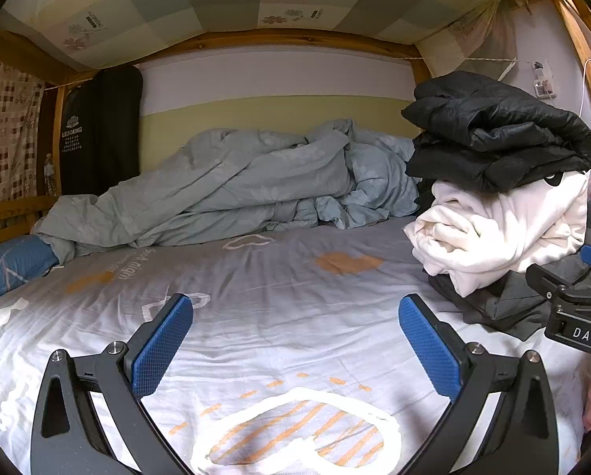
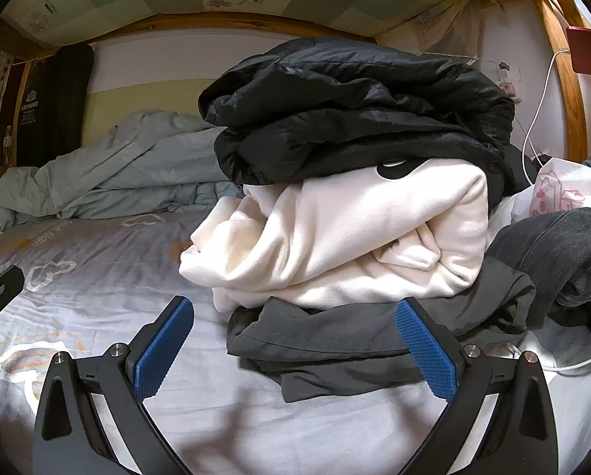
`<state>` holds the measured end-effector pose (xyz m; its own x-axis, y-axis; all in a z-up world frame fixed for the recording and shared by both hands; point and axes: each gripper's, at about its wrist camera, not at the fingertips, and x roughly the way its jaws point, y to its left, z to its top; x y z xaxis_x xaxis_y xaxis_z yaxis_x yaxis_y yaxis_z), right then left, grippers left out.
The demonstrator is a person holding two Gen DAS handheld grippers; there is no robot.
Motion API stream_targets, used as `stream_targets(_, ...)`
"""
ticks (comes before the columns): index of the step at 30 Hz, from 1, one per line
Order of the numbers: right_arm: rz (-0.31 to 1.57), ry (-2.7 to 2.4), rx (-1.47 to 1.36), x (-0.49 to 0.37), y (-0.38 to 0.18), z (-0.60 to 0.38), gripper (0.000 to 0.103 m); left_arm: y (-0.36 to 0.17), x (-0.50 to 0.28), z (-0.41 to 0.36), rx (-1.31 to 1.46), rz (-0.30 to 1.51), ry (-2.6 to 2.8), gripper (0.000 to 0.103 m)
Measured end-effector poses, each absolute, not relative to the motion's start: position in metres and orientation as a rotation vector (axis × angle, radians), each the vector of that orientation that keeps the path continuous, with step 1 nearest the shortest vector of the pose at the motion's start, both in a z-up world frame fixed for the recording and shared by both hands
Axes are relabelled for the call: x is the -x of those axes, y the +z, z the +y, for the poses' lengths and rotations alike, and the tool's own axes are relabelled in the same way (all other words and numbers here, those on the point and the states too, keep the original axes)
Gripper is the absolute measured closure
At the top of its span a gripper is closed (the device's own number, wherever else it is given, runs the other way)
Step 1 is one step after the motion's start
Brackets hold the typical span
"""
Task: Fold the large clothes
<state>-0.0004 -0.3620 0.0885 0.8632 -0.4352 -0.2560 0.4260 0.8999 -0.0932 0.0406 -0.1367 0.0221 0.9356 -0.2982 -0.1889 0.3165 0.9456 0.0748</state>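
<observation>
A stack of folded clothes sits on the bed: a black puffy jacket on top, a white sweatshirt under it, and a dark grey garment at the bottom. My right gripper is open just in front of the stack, and the grey garment's front edge lies between its fingers. My left gripper is open over the bare sheet, with nothing between its fingers. In the left wrist view the stack stands to the right, with the black jacket over the white sweatshirt.
A crumpled blue-grey duvet fills the back of the bed. A blue pillow lies at the left. To the right of the stack are more dark grey clothes, a white printed bag and a white cable. A wooden bunk frame surrounds the bed.
</observation>
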Motion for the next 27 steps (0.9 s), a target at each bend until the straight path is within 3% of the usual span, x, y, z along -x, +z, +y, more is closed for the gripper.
stream_targets(27, 0.293, -0.45, 0.03, -0.0008, 0.0873, -0.3653, 0.0, 0.0215, -0.0424, -0.1315, -0.108, 0.187, -0.317, 0.0)
